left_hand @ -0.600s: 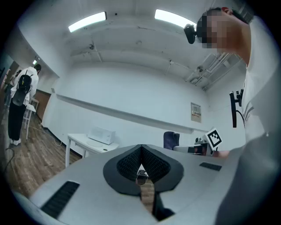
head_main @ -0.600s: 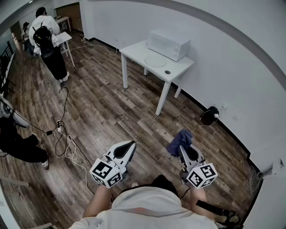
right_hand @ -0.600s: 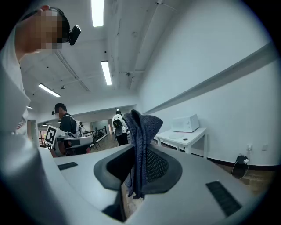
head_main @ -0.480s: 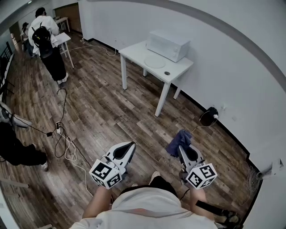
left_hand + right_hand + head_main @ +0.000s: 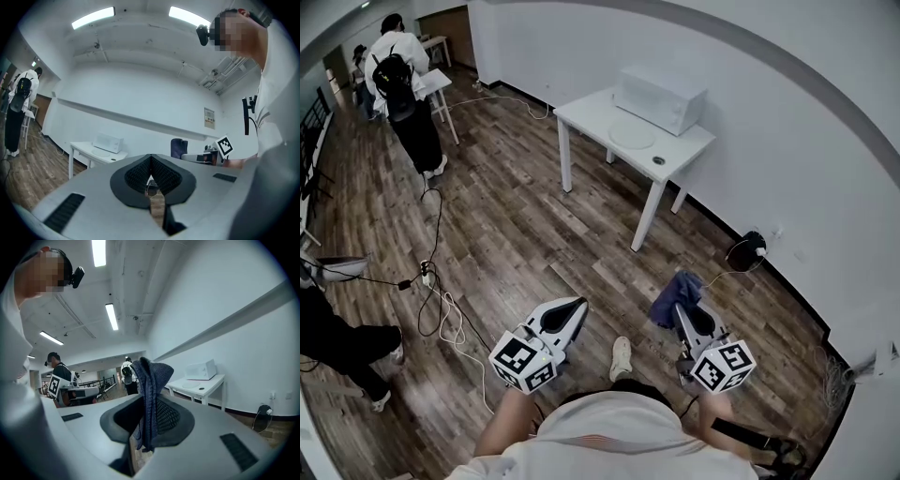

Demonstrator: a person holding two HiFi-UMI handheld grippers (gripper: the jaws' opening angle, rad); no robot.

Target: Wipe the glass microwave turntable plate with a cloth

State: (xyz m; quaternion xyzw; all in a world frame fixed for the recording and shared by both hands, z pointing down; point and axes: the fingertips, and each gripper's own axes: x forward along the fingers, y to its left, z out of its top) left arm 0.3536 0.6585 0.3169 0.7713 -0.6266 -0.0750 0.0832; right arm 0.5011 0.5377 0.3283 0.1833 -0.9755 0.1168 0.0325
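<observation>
Right tongs [image 5: 149, 405] pinch a blue-grey cloth [image 5: 150, 380]; the fabric is bunched between the pads and sticks up past the tips. Left tongs [image 5: 151, 161] are pressed together with nothing between them, pads meeting at the tips. Both are held out in front of the person at about the same height over a wood plank floor [image 5: 516, 234], left and right apart from each other, marker cubes toward the body. A light shoe [image 5: 621, 358] shows on the floor between the two. The glass plate [image 5: 632, 133] is well away from both tongs: it lies flat on a white table [image 5: 591, 111] against the far wall, just in front of a white microwave [image 5: 661, 97] whose door is shut. A small dark round item [image 5: 658, 160] sits on the table near its front-right edge, beside the plate; cannot tell what it is. On the floor by the wall, right of the table, sits a black object [image 5: 752, 249] with a thin cable running from it. White and black cables [image 5: 441, 309] trail across the floor at left. A person with a black backpack [image 5: 405, 89] stands at another table in the far left corner, and part of another person [image 5: 342, 339] in dark clothes shows at the left edge.
</observation>
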